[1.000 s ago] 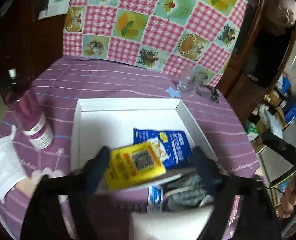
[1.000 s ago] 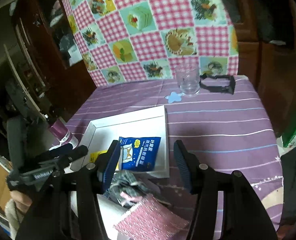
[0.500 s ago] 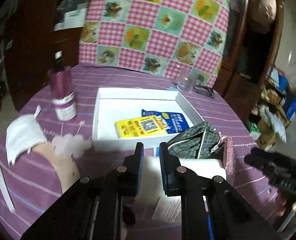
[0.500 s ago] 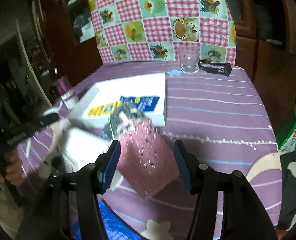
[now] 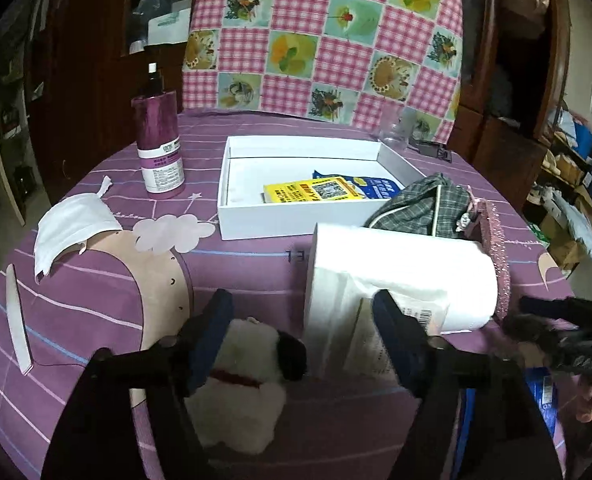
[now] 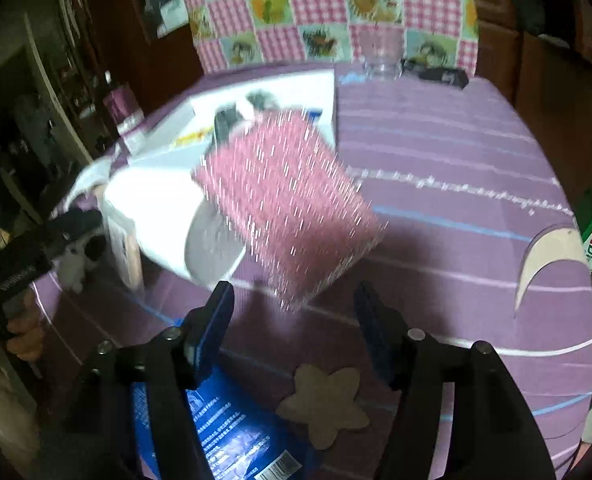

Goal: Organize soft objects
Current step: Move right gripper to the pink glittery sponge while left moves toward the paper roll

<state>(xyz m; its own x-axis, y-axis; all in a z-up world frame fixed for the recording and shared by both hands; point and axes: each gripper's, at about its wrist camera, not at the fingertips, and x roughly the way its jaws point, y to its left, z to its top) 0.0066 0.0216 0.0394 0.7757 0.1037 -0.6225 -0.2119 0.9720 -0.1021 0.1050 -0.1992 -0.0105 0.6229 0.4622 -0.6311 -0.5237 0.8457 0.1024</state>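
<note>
- Since the job is sorting soft stuff, the white box on the purple table looks like the collection spot: a yellow packet and a blue packet already lie flat inside it.
- Still outside, right by the box's near wall: a big white paper roll on its side, a grey checked cloth pouch leaning on the box corner, and a pink glittery sponge propped against the roll.
- Left gripper has just been opening. Its jaws are spread wide, with a white-and-black plush toy sitting between them, nothing squeezing it yet. My guess is that's the next pick.
- Right gripper has also just been opening a bit; jaws spread, nothing held. It hangs just short of the sponge, with another blue packet lying under it.
- A white face mask and a purple spray bottle sit off to the left, well apart from both grippers.
</note>
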